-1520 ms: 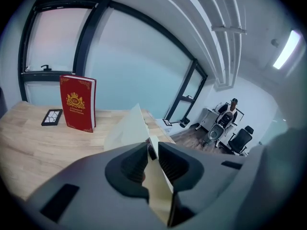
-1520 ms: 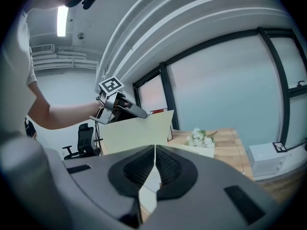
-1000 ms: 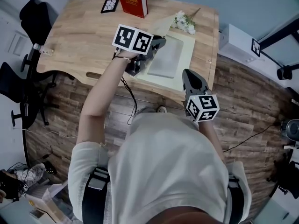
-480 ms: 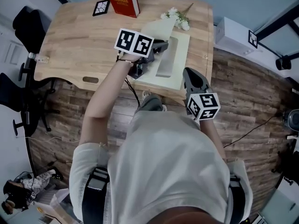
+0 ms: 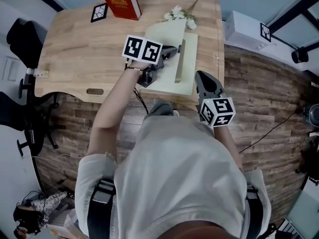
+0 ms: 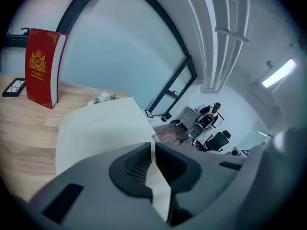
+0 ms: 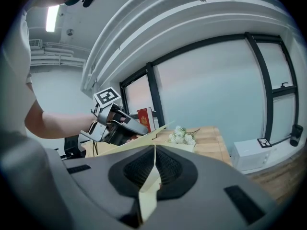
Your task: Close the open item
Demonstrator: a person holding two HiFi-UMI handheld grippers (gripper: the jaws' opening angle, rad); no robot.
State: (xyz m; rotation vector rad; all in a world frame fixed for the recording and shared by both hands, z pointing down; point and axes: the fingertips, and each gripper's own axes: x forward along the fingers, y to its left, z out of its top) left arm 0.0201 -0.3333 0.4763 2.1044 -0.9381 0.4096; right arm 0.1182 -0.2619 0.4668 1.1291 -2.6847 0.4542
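Cream folder (image 5: 191, 68), part open, on wooden desk (image 5: 84, 49).
My left gripper (image 5: 173, 51), jaws just closing, pinches the raised cover (image 5: 167, 34); my right gripper (image 5: 200, 77) pinches its near edge.

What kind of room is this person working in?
Probably an office or a lab workroom. There is a wooden desk with a black office chair beside it, and tall glass partition walls in dark frames.
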